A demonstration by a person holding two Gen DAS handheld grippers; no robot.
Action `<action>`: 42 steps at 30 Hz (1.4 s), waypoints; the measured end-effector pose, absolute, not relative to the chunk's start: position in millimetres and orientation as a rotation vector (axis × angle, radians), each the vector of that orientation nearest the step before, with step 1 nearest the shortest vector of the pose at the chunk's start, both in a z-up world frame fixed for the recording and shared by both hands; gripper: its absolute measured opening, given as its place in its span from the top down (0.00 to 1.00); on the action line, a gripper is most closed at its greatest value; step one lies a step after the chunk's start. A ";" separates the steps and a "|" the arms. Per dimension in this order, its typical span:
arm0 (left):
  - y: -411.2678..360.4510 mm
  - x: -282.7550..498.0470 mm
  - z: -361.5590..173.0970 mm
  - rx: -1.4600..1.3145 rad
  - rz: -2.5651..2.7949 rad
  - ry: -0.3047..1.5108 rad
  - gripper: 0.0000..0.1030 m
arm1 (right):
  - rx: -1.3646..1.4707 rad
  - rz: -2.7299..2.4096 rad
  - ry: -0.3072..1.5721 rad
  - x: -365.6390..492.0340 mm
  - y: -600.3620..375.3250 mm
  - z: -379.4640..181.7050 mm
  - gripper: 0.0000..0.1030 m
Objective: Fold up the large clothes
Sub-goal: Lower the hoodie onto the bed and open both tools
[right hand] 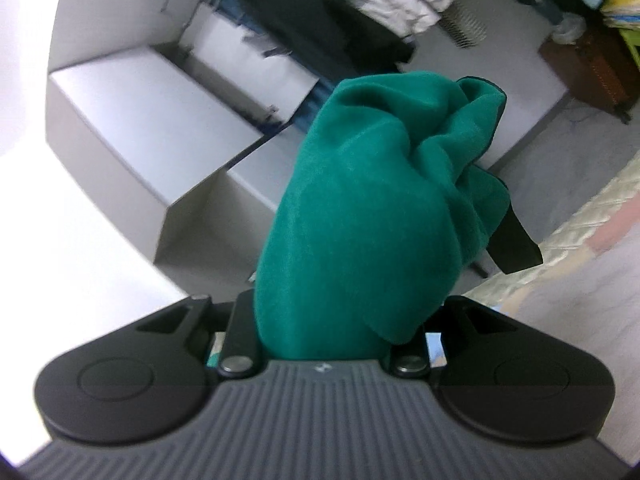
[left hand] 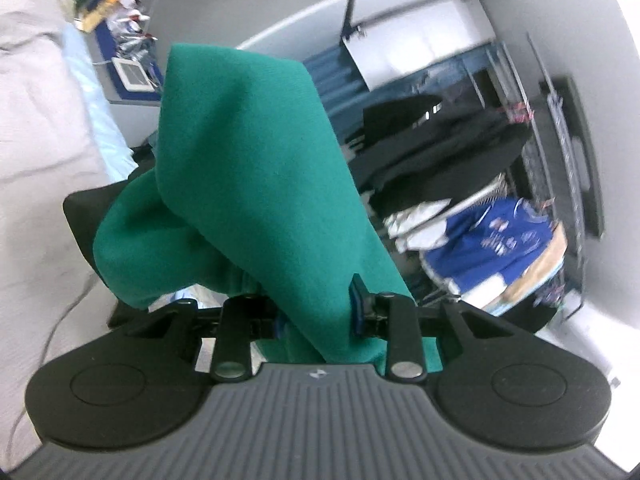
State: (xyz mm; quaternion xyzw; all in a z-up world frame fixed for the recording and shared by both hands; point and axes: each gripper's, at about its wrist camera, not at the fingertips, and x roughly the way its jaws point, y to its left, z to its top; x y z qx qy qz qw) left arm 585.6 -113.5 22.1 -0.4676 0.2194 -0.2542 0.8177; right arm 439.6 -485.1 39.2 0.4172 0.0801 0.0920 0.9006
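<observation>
Green garment (left hand: 256,184) is up in the air, bunched into both of your claws, so nothing is carrying it except you. Your left gripper (left hand: 316,320) has its jaws narrow and clamped on a thick fold of it, with a blue pad (left hand: 357,308) pressing into the cloth on one side, and the rest rises in a tall peak in front of the camera with a lump sagging off toward the pale bedding (left hand: 36,120). Your right gripper (right hand: 324,320) is the same deal: jaws narrow, stuffed with a fat wad of the green fabric (right hand: 360,208), fingers buried in it, and a black strip (right hand: 516,244) dangling off the far side. Behind it all you've got dark clothes (left hand: 436,140) and something blue (left hand: 496,248) piled on a wire rack (left hand: 560,152), all pretty blurry.
</observation>
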 end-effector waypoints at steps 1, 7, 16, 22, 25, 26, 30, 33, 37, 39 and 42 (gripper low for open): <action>-126.9 598.1 14.0 -0.978 -0.547 0.479 0.66 | 0.875 0.172 0.167 443.5 -494.4 28.1 0.69; -189.9 662.5 -55.0 -0.913 -0.557 0.577 0.66 | 0.896 0.084 0.211 459.7 -519.3 -38.9 0.69; -213.2 688.8 -150.1 -0.827 -0.636 0.597 0.66 | 0.926 -0.002 0.367 471.2 -539.5 -127.4 0.69; -207.6 686.3 -190.8 -0.789 -0.693 0.590 0.63 | 0.956 -0.025 0.407 458.0 -538.3 -162.2 0.66; -195.9 679.9 -213.5 -0.792 -0.698 0.611 0.61 | 0.960 -0.017 0.400 453.5 -537.9 -175.3 0.63; -192.5 677.8 -220.1 -0.793 -0.699 0.618 0.60 | 0.962 -0.015 0.391 451.4 -537.0 -178.6 0.63; -185.8 665.9 -247.8 -0.794 -0.658 0.644 0.52 | 0.967 -0.027 0.380 444.9 -532.8 -192.9 0.54; -192.2 652.7 -258.6 -0.747 -0.588 0.670 0.48 | 0.959 -0.048 0.390 443.3 -531.6 -198.5 0.50; -189.4 647.4 -255.1 -0.757 -0.548 0.694 0.45 | 0.967 -0.072 0.399 443.7 -532.7 -196.3 0.43; -188.0 642.7 -246.6 -0.725 -0.527 0.712 0.43 | 0.987 -0.090 0.411 441.0 -532.6 -193.4 0.42; -185.0 627.0 -229.2 -0.646 -0.509 0.719 0.42 | 0.963 -0.122 0.429 429.2 -527.5 -186.1 0.42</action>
